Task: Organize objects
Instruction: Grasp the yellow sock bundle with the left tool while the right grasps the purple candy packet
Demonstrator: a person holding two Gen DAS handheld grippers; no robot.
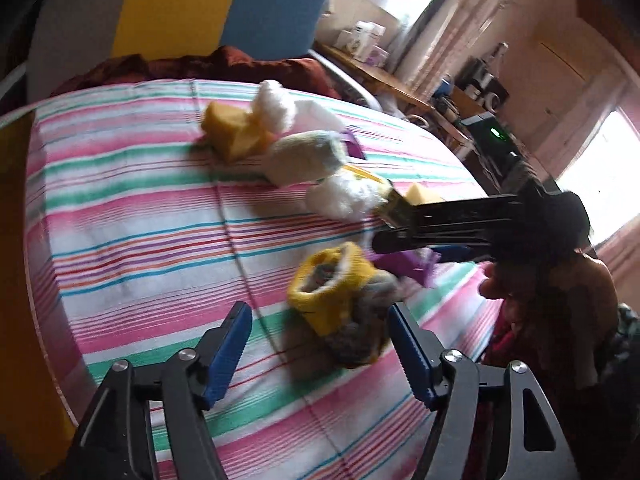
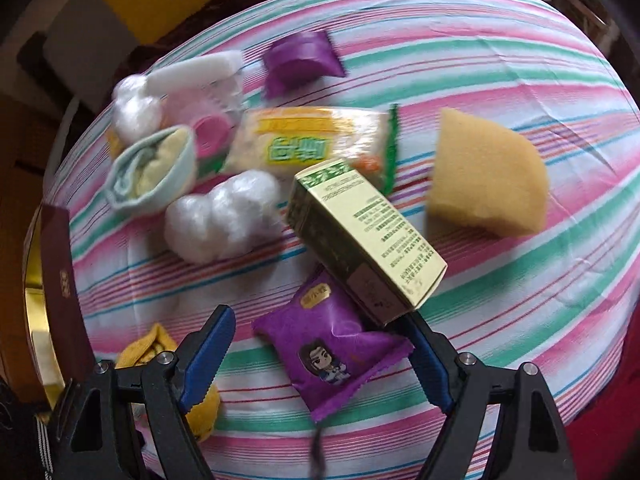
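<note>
On the striped cloth (image 2: 500, 52), the following are counted in the right wrist view: two purple sachets (image 2: 332, 356) (image 2: 302, 60); two white cotton wads (image 2: 222, 216) (image 2: 134, 110); one yellow sponge wedge (image 2: 486, 172); one green-and-cream carton (image 2: 364, 240); one noodle packet (image 2: 316, 140); one pale rolled sock pair (image 2: 154, 168); one yellow sock roll (image 2: 148, 348), partly hidden. A second sponge piece (image 1: 232, 130) is recorded in the left wrist view.

Left gripper (image 1: 320, 344) with jaws apart above a yellow rolled sock (image 1: 332, 292) on the striped bed cover (image 1: 140, 208), right gripper (image 1: 384, 228) reaching in beyond, sponges and white socks farther back
</note>
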